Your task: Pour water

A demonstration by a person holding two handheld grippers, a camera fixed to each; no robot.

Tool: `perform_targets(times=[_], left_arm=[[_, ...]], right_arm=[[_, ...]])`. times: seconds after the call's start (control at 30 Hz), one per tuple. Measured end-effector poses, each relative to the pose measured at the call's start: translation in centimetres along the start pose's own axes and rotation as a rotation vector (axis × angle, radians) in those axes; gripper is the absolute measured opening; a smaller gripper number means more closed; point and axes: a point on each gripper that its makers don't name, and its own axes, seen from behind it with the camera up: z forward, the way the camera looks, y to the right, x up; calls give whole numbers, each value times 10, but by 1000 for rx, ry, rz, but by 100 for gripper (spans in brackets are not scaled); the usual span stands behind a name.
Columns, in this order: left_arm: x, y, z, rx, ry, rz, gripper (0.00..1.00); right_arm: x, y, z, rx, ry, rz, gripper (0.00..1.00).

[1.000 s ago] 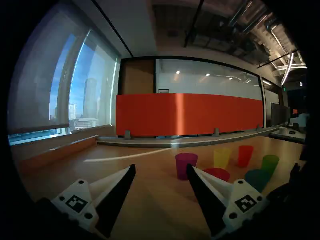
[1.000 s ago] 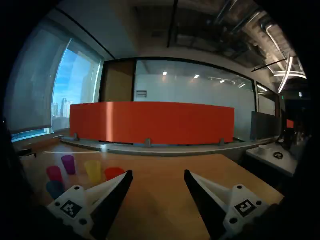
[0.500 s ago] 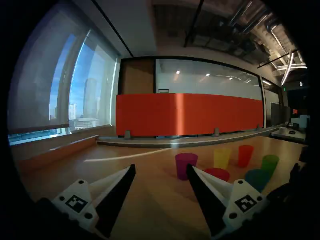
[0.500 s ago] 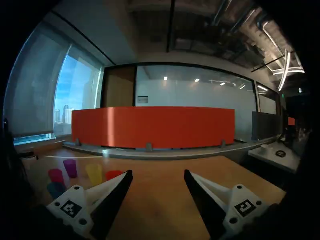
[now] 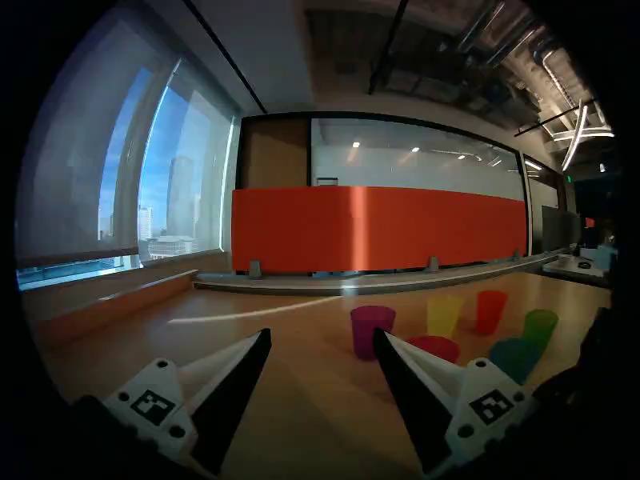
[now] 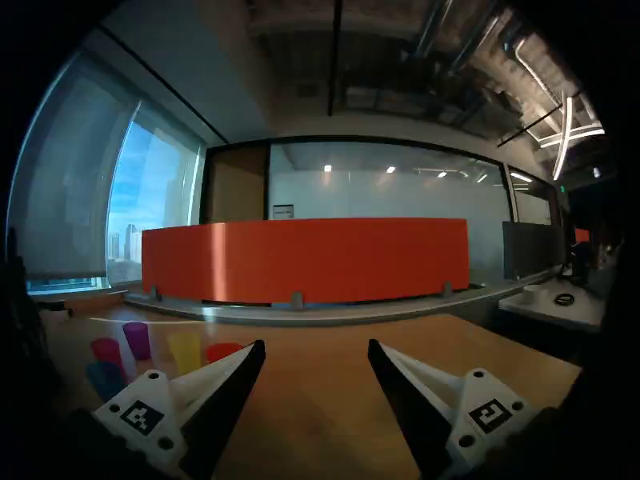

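Six cups [image 5: 444, 316] stand just beyond the left gripper [image 5: 321, 331], rightward; it and the right gripper [image 6: 316, 343] gape empty; contents unclear.

Wooden table [image 5: 304, 400]: purple cup [image 5: 372, 329], yellow cup [image 5: 444, 314], orange cup [image 5: 490, 310], green cup [image 5: 540, 326], blue cup [image 5: 513, 357], red cup [image 5: 437, 346].

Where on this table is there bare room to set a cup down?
Bare wood lies between the purple cup and the window ledge, ahead of the left claw. In the right gripper view the table is free right of the reddish cup up to its far edge. Crowded: the cluster of cups.
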Motion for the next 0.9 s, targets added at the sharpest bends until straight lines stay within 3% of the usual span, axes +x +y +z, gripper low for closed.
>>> perform_targets(times=[0.9], left_arm=[[1, 0, 0, 0, 0, 0, 94]], right_arm=[[-27, 5, 5, -22, -21, -18, 99]])
